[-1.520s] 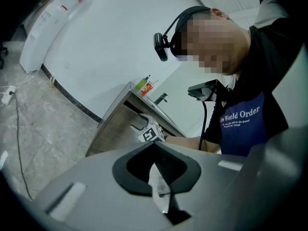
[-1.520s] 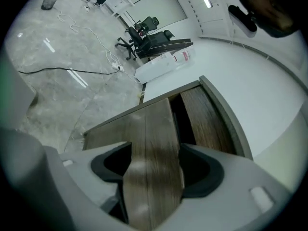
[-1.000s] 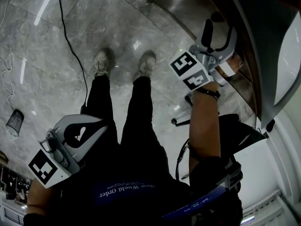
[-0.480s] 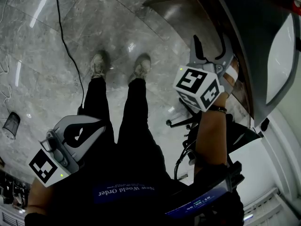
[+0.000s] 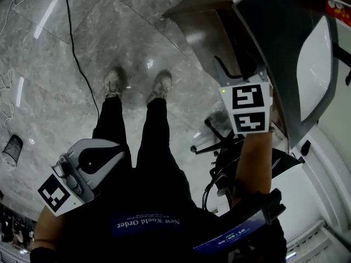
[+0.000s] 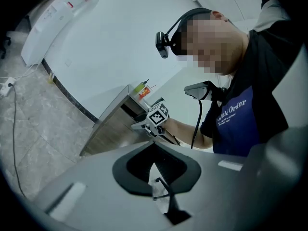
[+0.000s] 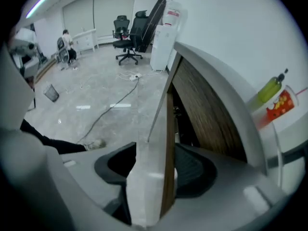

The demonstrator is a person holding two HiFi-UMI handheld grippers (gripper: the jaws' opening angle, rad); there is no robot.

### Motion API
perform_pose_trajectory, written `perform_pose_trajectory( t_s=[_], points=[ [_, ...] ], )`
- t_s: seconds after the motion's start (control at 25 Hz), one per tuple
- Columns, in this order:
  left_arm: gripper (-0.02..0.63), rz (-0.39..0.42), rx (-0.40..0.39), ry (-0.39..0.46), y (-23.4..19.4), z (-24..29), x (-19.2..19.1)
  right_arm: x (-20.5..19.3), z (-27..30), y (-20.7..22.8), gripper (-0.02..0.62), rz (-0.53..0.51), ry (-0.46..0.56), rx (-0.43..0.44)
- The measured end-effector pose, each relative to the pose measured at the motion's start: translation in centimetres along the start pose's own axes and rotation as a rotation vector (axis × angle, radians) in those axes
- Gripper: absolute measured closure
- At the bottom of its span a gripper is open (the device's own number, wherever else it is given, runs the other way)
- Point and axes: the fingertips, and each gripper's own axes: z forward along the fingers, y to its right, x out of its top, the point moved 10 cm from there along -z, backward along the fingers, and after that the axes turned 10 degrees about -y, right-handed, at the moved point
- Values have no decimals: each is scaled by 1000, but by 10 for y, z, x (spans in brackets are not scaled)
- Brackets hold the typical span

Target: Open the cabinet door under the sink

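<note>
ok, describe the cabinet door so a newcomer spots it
Find the white sink set in the counter. Under it, the cabinet door is the one panel swung out over the marble floor. It has a pale grey face and a wood-brown edge.

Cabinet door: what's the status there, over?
Right gripper just closing on cabinet door edge. Left gripper shut, empty. Door ajar. Nothing visible blocking swing.

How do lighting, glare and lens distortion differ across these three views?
Head view: dim, light streaks glaring off the polished floor, edges bowed. Left gripper view: black round vignette, bright evenly lit wall. Right gripper view: cabinet door edge looms huge and curved close to the lens; ceiling light flares top left.
</note>
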Motion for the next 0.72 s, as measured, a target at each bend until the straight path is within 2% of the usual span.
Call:
perform_pose_trajectory(
  t_s=[0.12, 0.2, 0.4, 0.72],
  points=[
    [607, 1, -11, 3, 3, 2, 0, -5, -3, 8, 386, 124, 58, 126],
    [607, -5, -15, 1, 6, 2, -1, -9, -4, 12, 420, 188, 88, 174],
    [607, -33, -20, 12, 6, 1, 0, -13, -4, 18, 443, 273, 108, 216],
    [607, -41, -24, 33, 6, 1, 7, -13, -6, 9, 459, 396, 126, 343]
  ],
)
